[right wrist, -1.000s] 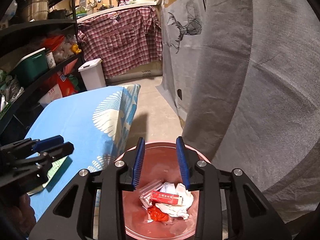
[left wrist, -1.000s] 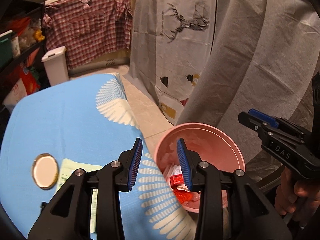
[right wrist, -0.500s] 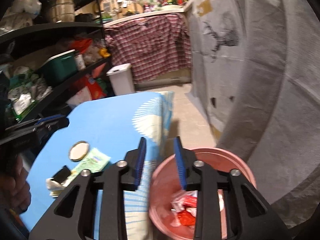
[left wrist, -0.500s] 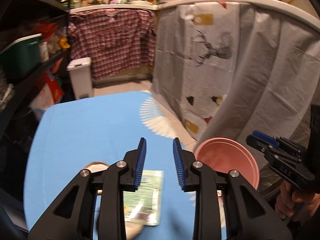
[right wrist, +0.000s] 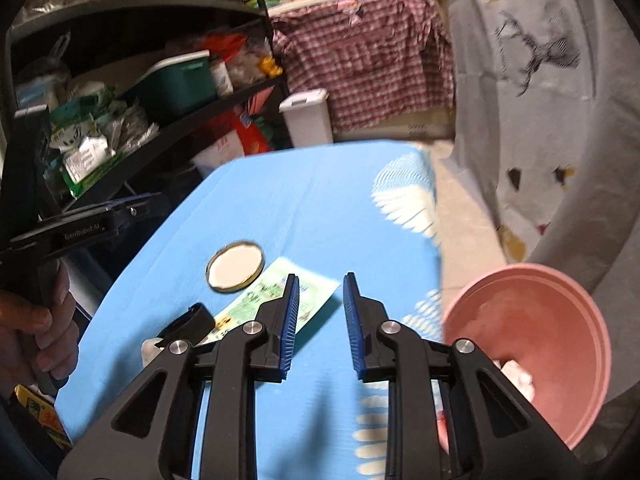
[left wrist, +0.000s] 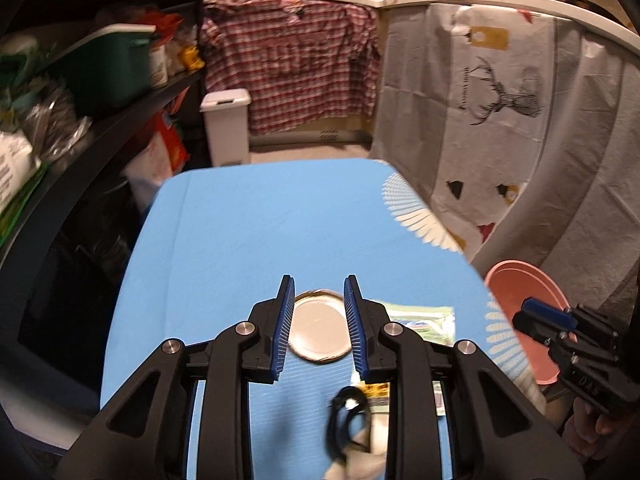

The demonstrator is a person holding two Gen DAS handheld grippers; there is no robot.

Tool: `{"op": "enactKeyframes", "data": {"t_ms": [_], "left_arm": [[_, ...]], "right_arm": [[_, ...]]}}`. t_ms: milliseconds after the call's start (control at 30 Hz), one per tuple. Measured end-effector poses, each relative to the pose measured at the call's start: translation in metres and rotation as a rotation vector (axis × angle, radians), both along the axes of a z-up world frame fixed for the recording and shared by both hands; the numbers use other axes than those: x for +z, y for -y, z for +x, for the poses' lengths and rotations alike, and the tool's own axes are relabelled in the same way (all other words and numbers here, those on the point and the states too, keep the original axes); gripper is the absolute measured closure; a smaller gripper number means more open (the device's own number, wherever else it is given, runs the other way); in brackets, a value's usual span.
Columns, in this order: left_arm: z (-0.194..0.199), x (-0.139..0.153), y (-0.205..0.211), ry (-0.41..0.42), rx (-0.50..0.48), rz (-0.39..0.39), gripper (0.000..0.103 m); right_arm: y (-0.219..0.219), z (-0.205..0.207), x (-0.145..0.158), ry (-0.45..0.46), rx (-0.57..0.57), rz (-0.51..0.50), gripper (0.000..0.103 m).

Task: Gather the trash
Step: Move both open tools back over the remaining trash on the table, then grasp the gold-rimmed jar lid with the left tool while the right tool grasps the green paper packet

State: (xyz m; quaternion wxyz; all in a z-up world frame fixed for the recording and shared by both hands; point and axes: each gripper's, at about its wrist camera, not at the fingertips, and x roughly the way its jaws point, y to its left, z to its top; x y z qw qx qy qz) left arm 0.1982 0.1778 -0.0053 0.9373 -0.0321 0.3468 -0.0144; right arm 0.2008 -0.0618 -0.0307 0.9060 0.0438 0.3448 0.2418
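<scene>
**Back at the surface for more trash**

Line up on one piece at a time: lid (left wrist: 318, 330), then green packet (right wrist: 276, 300). Both left tongs (left wrist: 319, 322) and right tongs (right wrist: 320, 316) are empty, jaws partly open (they've just narrowed). The pink bin (right wrist: 532, 344) sits right of the surface (left wrist: 256, 240).

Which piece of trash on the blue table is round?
The jar lid. It is a gold-rimmed circle; the green wrapper beside it is a flat rectangle.
</scene>
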Motion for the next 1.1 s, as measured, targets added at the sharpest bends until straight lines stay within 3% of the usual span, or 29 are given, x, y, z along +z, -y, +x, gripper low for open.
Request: {"op": "enactKeyframes", "data": {"t_ms": [267,500,833,933,1100], "left_arm": [[0.009,-0.031,-0.016,-0.071,0.044,-0.017,0.077],[0.02,-0.05,-0.027,-0.112,0.067,-0.07,0.077],[0.041,-0.085,-0.03,-0.202,0.073,-0.12,0.077],[0.047,-0.093,-0.026,-0.24,0.072,-0.097,0.077],[0.048,-0.097,-0.025,-0.268,0.08,-0.078,0.093]], "right_arm": [[-0.022,0.02,-0.041,-0.18,0.01,0.042,0.076],[-0.026,0.03,-0.06,-0.27,0.008,0.063,0.076],[-0.028,0.038,-0.068,-0.303,0.027,0.082,0.076],[-0.028,0.039,-0.068,-0.301,0.031,0.081,0.079],[-0.025,0.041,-0.068,-0.301,0.033,0.089,0.089]]}}
